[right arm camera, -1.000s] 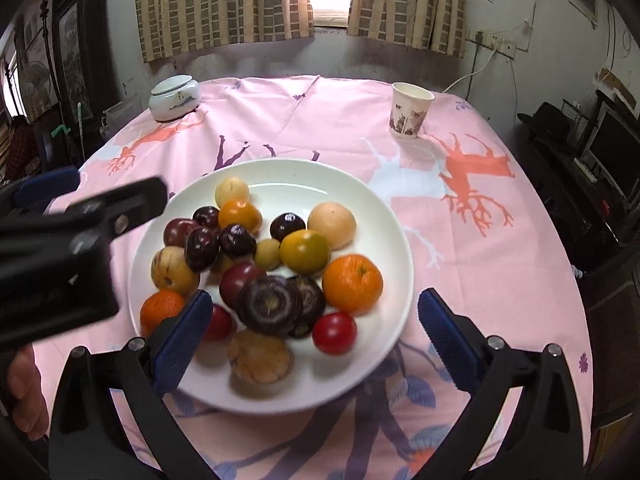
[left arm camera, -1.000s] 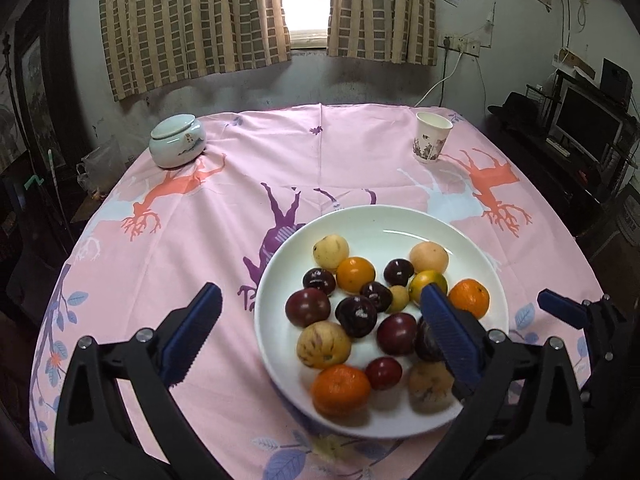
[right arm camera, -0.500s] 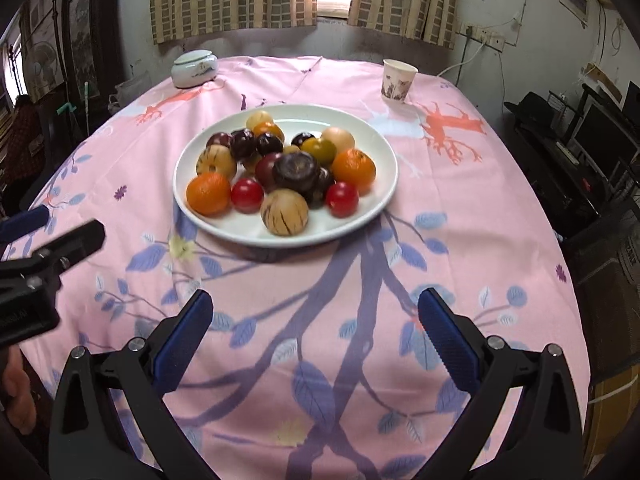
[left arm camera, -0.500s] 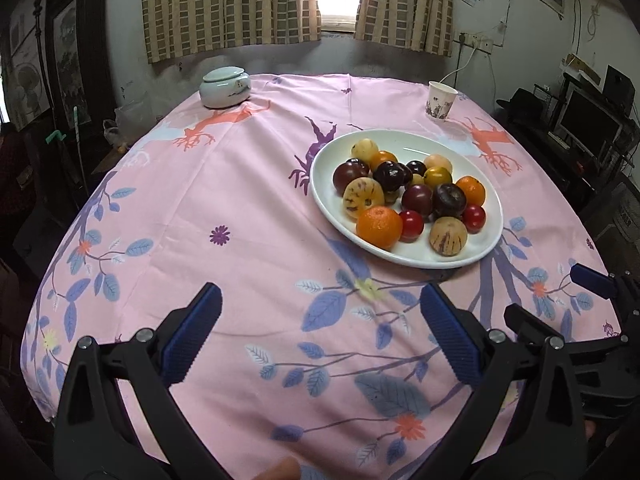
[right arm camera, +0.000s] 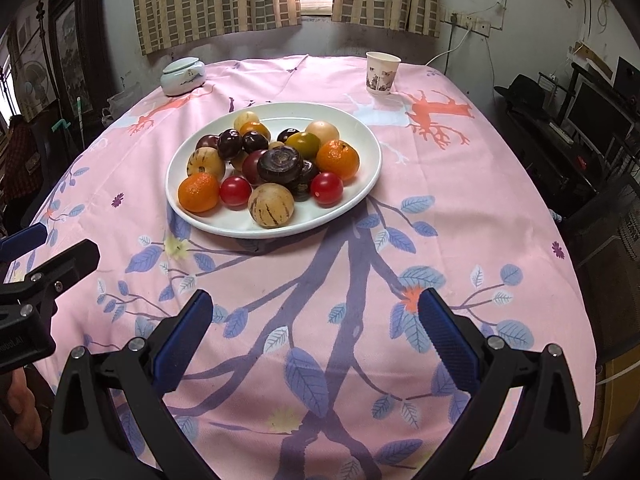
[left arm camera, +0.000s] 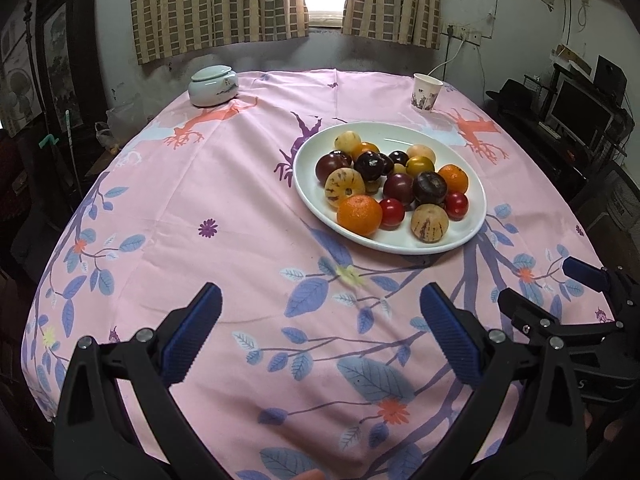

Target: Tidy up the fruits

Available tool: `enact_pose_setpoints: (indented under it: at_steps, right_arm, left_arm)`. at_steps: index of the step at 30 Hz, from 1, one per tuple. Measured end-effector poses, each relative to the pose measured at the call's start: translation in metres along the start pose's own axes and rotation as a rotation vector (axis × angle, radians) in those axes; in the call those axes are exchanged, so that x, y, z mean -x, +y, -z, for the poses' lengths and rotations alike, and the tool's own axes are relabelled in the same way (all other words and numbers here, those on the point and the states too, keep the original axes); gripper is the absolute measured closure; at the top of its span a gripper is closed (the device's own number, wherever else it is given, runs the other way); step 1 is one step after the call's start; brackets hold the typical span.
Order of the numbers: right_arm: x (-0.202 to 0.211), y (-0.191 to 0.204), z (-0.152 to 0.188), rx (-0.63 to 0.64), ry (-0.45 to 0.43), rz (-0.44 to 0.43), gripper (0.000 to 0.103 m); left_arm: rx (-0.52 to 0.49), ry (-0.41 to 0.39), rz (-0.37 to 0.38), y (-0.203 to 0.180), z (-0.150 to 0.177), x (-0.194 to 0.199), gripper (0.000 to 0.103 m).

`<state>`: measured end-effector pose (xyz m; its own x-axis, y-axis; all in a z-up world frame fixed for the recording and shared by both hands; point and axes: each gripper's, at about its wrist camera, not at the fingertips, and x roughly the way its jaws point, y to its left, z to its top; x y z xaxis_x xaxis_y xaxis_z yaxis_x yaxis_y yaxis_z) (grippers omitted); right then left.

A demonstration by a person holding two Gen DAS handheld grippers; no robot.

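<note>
A white plate point(left arm camera: 312, 192) point(right arm camera: 362, 136) heaped with several fruits sits on the pink tablecloth: oranges point(left arm camera: 359, 215) point(right arm camera: 198, 192), red cherry tomatoes point(right arm camera: 327, 187), dark purple fruits point(right arm camera: 279, 164) and striped yellow melons point(right arm camera: 271, 205). My left gripper point(left arm camera: 320, 316) hovers open and empty over the near edge of the table, well short of the plate. My right gripper point(right arm camera: 314, 314) is likewise open and empty, near the front edge, plate ahead and slightly left. Each gripper appears at the side of the other's view.
A lidded ceramic jar point(left arm camera: 213, 85) point(right arm camera: 183, 76) stands at the far left of the table, a paper cup point(left arm camera: 426, 87) point(right arm camera: 382, 73) at the far right. Curtains and a window are behind. A desk with a monitor point(left arm camera: 580, 114) is at the right.
Both grippers have pulled back from right over the plate to the near table edge. Their jaws stayed open. The plate and fruits have not moved.
</note>
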<state>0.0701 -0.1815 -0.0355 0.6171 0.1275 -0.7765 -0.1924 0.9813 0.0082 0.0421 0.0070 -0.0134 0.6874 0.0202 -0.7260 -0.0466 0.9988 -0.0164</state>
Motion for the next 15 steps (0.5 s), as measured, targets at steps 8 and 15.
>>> enact_pose_setpoints:
  at_steps: [8,15]
  right_arm:
    - [0.0001,0.0001,-0.0002,-0.001,-0.002,-0.002,0.001]
    - [0.0002,0.0020,0.0016,-0.001,-0.003,-0.005,0.001]
  left_arm:
    - [-0.008,0.008,0.008,-0.0022,-0.0006,-0.0018,0.002]
    - [-0.025,-0.008,0.015,-0.0053,0.0005,0.0018,0.002]
